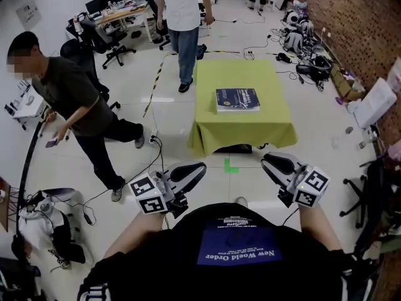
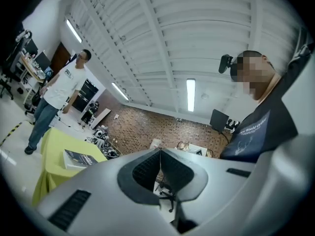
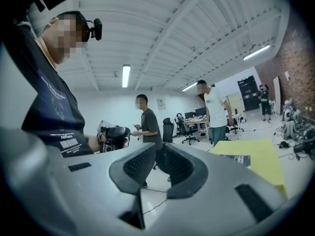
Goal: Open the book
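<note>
Head view shows the book (image 1: 237, 99) (closed) lying on the table (image 1: 270, 80).

A table (image 1: 241, 130) draped in yellow-green stands mid-floor. Left of it a person in a dark shirt (image 1: 66, 93) bends forward; behind it stands a person in a white shirt (image 1: 180, 5). Office chairs (image 1: 100, 39) sit far left, a brick wall (image 1: 360, 17) right, cables (image 1: 276, 33) beside it.

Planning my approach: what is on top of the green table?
One closed dark blue book lies on the yellow-green cloth. Its sides drape down, hiding the table itself and most of the space beneath.
</note>
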### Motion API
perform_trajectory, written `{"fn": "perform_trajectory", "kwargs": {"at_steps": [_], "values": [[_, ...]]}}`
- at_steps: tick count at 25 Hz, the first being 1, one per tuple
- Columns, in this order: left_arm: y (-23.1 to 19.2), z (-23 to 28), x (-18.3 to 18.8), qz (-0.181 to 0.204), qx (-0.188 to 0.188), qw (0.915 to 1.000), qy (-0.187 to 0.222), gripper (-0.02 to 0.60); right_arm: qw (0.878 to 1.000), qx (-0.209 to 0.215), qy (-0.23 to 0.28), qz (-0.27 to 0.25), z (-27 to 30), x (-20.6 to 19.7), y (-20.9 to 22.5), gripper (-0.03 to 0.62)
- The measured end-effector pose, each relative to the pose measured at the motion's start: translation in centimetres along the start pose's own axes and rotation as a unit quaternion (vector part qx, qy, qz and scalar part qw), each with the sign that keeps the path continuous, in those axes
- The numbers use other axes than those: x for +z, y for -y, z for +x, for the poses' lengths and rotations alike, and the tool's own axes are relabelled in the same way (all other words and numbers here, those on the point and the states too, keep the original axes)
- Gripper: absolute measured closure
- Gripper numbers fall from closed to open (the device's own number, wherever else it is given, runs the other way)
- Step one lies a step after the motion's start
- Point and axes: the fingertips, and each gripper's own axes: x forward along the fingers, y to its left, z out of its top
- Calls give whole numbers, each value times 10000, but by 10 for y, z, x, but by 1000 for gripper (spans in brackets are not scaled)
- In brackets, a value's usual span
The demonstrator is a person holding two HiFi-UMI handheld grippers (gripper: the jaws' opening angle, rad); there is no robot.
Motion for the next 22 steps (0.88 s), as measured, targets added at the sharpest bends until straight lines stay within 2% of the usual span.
{"fn": "perform_trajectory", "kwargs": {"at_steps": [6, 12, 18, 22], "values": [[-53, 68, 25, 130, 615, 9976, 278, 574, 9980, 619, -90, -88, 19, 17, 101, 557], [-98, 135, 32, 70, 983, 9946, 339, 574, 9940, 986, -284, -383, 29, 28, 186, 557], [-148, 163, 34, -53, 1025, 9946, 157, 574, 9916, 1045, -586, -486, 65, 12, 238, 545], [-194, 163, 47, -110, 816, 9965, 158, 574, 9912, 951, -793, -475, 103, 2, 256, 537]]}}
